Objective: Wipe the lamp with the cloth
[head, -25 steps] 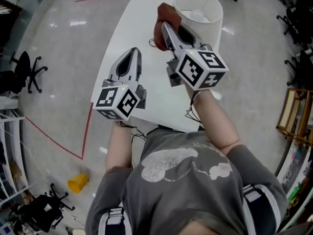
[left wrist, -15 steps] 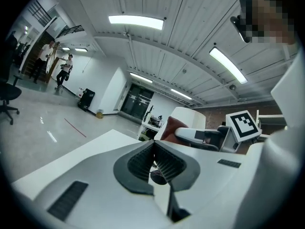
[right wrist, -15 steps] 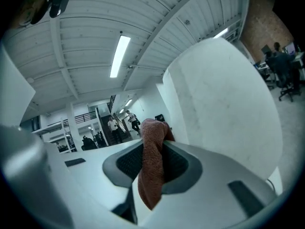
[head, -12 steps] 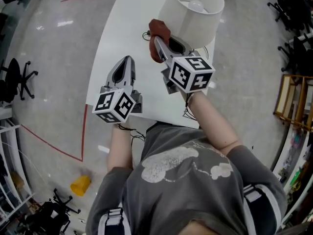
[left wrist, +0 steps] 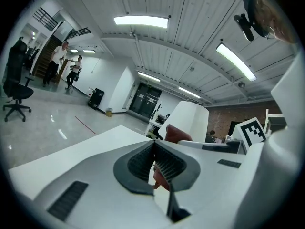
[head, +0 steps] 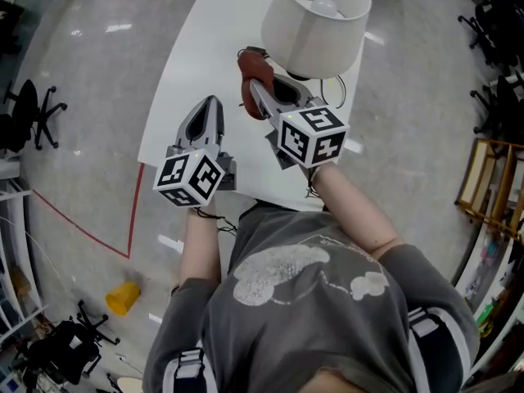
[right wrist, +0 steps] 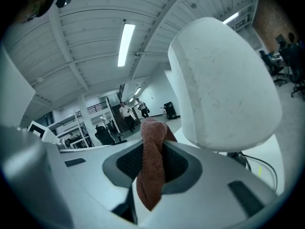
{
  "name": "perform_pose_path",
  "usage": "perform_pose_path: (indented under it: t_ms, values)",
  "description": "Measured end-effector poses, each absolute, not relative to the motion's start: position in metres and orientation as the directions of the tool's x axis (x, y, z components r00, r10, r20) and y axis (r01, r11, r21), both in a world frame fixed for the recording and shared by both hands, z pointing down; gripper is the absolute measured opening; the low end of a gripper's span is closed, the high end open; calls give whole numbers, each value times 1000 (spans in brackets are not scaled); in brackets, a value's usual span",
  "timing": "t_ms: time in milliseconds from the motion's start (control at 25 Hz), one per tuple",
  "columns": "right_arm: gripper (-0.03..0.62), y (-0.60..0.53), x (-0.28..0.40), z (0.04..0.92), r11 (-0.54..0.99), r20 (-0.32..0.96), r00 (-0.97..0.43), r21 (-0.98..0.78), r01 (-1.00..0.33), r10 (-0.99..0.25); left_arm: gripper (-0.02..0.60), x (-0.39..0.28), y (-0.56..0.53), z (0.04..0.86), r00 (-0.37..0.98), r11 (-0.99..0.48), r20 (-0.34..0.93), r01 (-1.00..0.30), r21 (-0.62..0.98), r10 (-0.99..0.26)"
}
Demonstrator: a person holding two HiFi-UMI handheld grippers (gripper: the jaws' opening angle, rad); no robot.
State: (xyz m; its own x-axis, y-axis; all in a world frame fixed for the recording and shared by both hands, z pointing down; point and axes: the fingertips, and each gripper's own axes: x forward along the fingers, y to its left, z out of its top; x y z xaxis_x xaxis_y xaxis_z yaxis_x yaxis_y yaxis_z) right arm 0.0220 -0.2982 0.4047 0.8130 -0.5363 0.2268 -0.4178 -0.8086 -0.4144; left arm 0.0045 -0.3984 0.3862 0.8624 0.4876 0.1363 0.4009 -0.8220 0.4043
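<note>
A white lamp with a round shade [head: 315, 24] stands at the far end of the white table [head: 196, 64]; its bulb shows through the open top. My right gripper [head: 255, 88] is shut on a rust-red cloth [head: 250, 74], just left of and below the shade [right wrist: 219, 80]. In the right gripper view the cloth [right wrist: 153, 163] hangs folded between the jaws. My left gripper [head: 206, 109] is held lower left over the table, jaws shut with nothing between them. From the left gripper view the shade [left wrist: 187, 120] and cloth [left wrist: 177, 133] lie ahead to the right.
The lamp's black cord [head: 337, 84] runs over the table behind the base. Office chairs [head: 31, 113] stand on the grey floor at left, a yellow object [head: 121, 298] lies on the floor, and a wooden rack [head: 487, 182] stands at right. Red tape lines mark the floor.
The right gripper with the cloth has drawn slightly left and lower beside the shade. The left gripper has stayed almost still.
</note>
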Motion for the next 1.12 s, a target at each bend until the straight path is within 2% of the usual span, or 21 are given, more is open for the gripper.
perform_pose_path:
  t_ms: [280, 1120]
  values:
    - [91, -279, 0, 397, -741, 182, 741, -381, -553, -646, 8, -20, -370, 377, 898, -853, 123, 350, 387, 424]
    - [90, -175, -43, 390, -648, 181, 623, -236, -724, -761, 8, -77, -270, 364, 948, -890, 75, 261, 373, 309]
